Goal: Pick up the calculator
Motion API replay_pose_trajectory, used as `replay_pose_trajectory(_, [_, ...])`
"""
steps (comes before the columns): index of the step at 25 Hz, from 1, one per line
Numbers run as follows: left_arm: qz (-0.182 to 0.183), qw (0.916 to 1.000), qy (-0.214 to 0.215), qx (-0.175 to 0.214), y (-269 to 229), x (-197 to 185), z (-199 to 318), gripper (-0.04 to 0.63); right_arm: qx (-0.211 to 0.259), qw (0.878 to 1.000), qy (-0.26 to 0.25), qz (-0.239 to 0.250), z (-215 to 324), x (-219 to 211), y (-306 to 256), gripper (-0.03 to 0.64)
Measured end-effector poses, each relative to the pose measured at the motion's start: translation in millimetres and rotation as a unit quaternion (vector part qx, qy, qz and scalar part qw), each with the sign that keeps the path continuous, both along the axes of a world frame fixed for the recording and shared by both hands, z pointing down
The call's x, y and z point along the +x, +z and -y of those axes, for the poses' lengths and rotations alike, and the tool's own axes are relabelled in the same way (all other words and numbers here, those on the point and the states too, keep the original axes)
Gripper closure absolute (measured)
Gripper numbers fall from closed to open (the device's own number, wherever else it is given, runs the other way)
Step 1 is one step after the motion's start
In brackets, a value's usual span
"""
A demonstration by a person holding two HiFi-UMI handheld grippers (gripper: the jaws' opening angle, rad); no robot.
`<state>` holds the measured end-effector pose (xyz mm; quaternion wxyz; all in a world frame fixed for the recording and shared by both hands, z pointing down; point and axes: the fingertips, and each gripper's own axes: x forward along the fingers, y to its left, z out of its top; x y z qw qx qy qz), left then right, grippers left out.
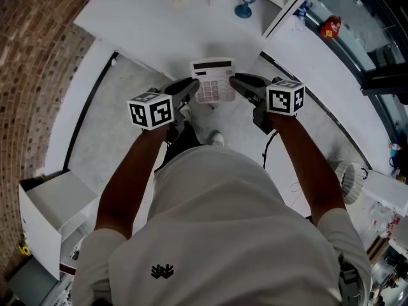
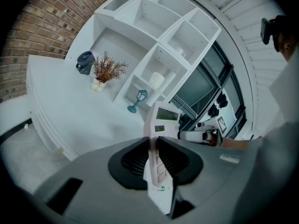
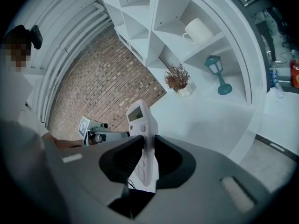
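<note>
Left tool [image 1: 189, 89] and right tool [image 1: 240, 82] facing each other in front of white counter [image 1: 153, 27]. Both narrowed, each clamped on one side edge of calculator [image 1: 213, 81]: left on left edge, right on right. Calculator up in the air between them, keys upward, display end toward counter.

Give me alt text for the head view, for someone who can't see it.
Seen from above, a person grips a white calculator from both sides, the left tool and the right tool each shut on one edge of it, in front of a white counter. A small teal lantern stands farther back.
</note>
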<state>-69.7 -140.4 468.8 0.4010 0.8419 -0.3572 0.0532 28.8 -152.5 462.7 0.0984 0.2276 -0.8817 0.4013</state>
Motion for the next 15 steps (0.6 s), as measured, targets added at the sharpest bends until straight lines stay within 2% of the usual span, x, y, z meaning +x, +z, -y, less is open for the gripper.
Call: replay_pose_trajectory(15, [-0.001,1.0000,0.001,0.002,-4.5,3.5,-2.6,0.528,0.008,1.000,-0.001,0.006,-3.1,3.1,-4.0,0.523])
